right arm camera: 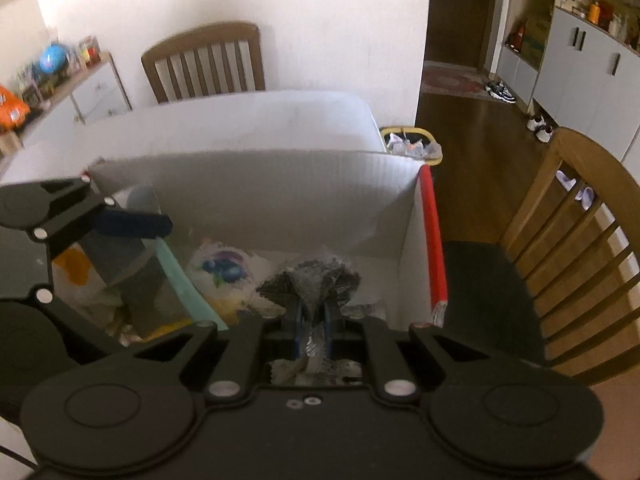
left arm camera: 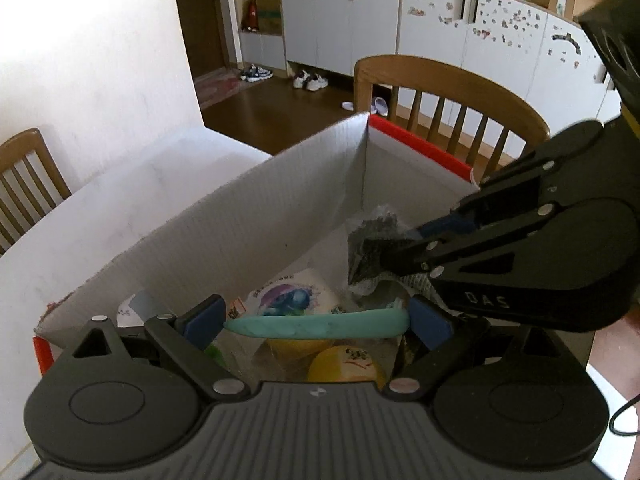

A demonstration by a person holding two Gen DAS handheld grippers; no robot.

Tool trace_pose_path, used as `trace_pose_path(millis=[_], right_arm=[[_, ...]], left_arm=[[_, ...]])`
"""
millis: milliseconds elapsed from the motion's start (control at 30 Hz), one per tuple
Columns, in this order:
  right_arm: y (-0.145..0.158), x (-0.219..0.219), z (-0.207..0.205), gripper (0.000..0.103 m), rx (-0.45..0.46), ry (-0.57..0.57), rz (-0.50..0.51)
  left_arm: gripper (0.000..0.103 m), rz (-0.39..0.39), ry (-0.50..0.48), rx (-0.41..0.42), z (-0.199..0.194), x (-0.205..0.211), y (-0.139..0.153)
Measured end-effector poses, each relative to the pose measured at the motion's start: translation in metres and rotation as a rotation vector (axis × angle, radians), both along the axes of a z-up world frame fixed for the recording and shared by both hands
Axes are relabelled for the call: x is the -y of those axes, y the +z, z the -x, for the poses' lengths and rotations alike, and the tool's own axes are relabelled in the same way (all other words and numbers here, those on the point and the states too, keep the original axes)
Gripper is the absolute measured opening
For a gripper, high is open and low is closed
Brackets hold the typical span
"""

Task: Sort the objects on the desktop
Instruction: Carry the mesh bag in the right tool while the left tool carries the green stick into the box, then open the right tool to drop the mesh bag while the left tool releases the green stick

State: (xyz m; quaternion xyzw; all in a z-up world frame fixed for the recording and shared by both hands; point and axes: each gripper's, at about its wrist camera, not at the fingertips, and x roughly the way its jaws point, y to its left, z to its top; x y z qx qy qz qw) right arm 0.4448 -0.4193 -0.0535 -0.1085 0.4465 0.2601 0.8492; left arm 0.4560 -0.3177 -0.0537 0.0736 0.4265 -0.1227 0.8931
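A white cardboard box (left arm camera: pixel 248 216) with a red edge stands on the white table, and both grippers hang over its opening. My left gripper (left arm camera: pixel 316 318) is shut on a clear pouch with a teal edge (left arm camera: pixel 316 326), whose two ends meet the blue pads. In the right wrist view that pouch (right arm camera: pixel 132 276) hangs under the left gripper's blue finger (right arm camera: pixel 132 220). My right gripper (right arm camera: pixel 312 314) is shut on a crumpled clear bag of dark bits (right arm camera: pixel 316 276), also seen as the dark bag (left arm camera: pixel 368 248). Inside the box lie a white packet with blue print (left arm camera: pixel 292 294) and a yellow round thing (left arm camera: pixel 344 364).
A wooden chair (left arm camera: pixel 452 92) stands behind the box, and another chair (right arm camera: pixel 204 60) sits at the table's far side. A third chair with a dark seat (right arm camera: pixel 568 240) is right of the box. A yellow-rimmed bin (right arm camera: pixel 412 144) sits on the floor beyond the table (right arm camera: pixel 260 120).
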Motion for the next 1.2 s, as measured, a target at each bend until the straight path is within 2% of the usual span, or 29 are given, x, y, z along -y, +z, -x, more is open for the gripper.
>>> trace_pose_path(millis=[67, 333, 533, 900, 1000, 1133, 1200], right_arm=[[-0.002, -0.004, -0.001, 0.01, 0.006, 0.002, 0.037], [-0.01, -0.006, -0.006, 0.011, -0.02, -0.004, 0.02], [-0.013, -0.005, -0.005, 0.013, -0.03, -0.004, 0.022], [-0.002, -0.001, 0.001, 0.024, -0.02, -0.008, -0.003], [0.003, 0.003, 0.003, 0.03, -0.014, -0.007, -0.024], [0.011, 0.008, 0.008, 0.042, 0.003, -0.019, -0.044], [0.016, 0.012, 0.009, 0.044, 0.011, -0.029, -0.053]], left_arm=[[0.098, -0.008, 0.001, -0.014, -0.002, 0.001, -0.002], [0.098, -0.005, 0.016, -0.08, -0.011, 0.0, -0.01], [0.098, -0.009, 0.01, -0.089, -0.012, 0.002, -0.012], [0.098, -0.004, 0.015, -0.083, -0.011, -0.001, -0.011], [0.098, 0.004, 0.027, -0.074, -0.009, -0.002, -0.008], [0.098, 0.024, 0.039, -0.058, -0.006, -0.005, -0.003], [0.098, 0.038, 0.039, -0.048, -0.004, -0.006, 0.001]])
